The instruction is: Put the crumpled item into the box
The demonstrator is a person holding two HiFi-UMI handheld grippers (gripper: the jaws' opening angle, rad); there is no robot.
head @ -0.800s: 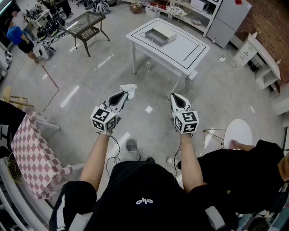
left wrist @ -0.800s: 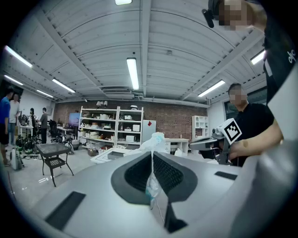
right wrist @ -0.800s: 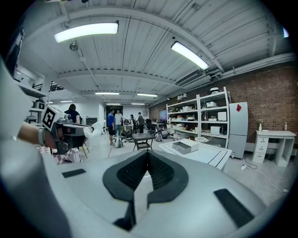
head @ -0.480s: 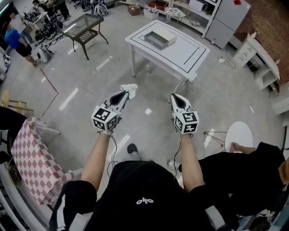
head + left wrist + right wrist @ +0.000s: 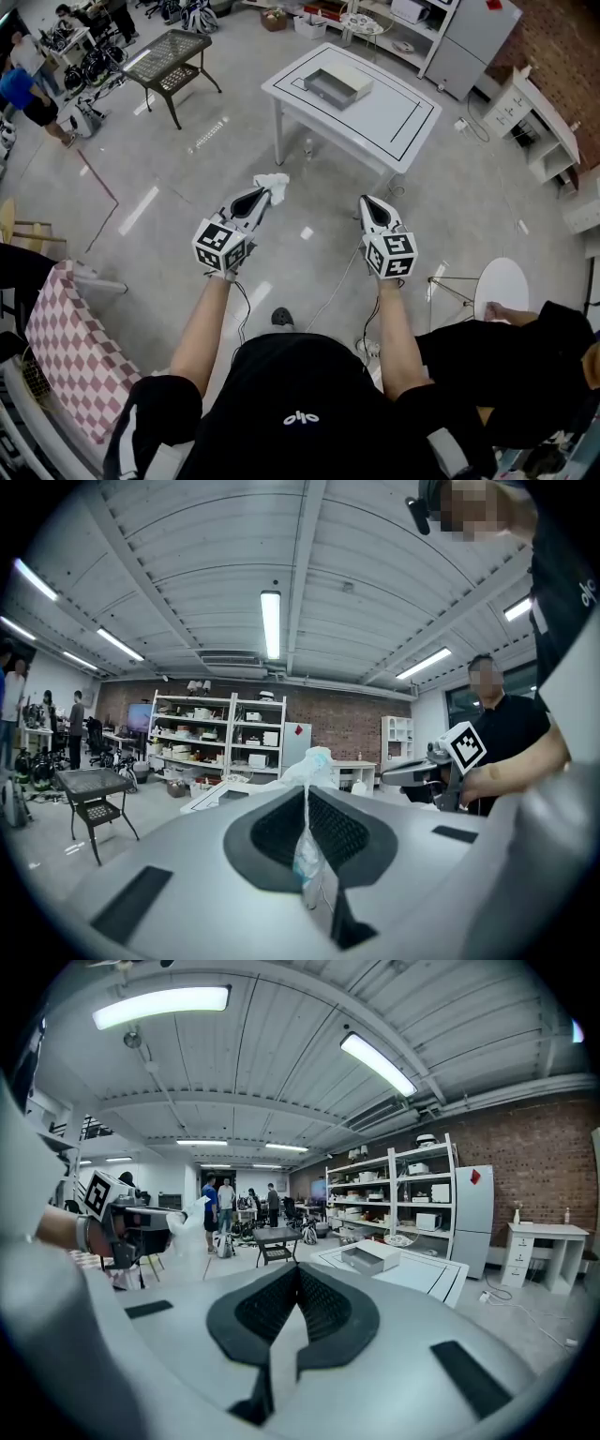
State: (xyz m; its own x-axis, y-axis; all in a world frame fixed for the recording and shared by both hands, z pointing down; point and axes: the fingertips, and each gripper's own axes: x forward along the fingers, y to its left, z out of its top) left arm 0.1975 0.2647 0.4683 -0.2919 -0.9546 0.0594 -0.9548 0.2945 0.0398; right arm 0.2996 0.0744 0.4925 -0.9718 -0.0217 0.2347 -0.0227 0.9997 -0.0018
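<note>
My left gripper (image 5: 264,194) is shut on a crumpled white item (image 5: 273,183), held out over the floor in the head view. In the left gripper view the crumpled item (image 5: 309,836) is pinched between the dark pads and sticks up past the tips. My right gripper (image 5: 367,202) is shut with nothing in it, level with the left one; its pads meet in the right gripper view (image 5: 298,1279). The open grey-white box (image 5: 336,82) lies on the white table (image 5: 394,117) well ahead of both grippers. The box (image 5: 371,1256) also shows in the right gripper view.
A dark mesh side table (image 5: 174,54) stands ahead to the left. A checkered pink stool (image 5: 70,347) is at my left. A seated person (image 5: 525,356) and a round white stool (image 5: 502,281) are at my right. A cable (image 5: 328,277) runs over the floor. Shelving lines the far wall.
The table and box have drifted slightly lower and nearer in the head view as I walk. Both grippers keep their pose; the left still holds the crumpled item.
</note>
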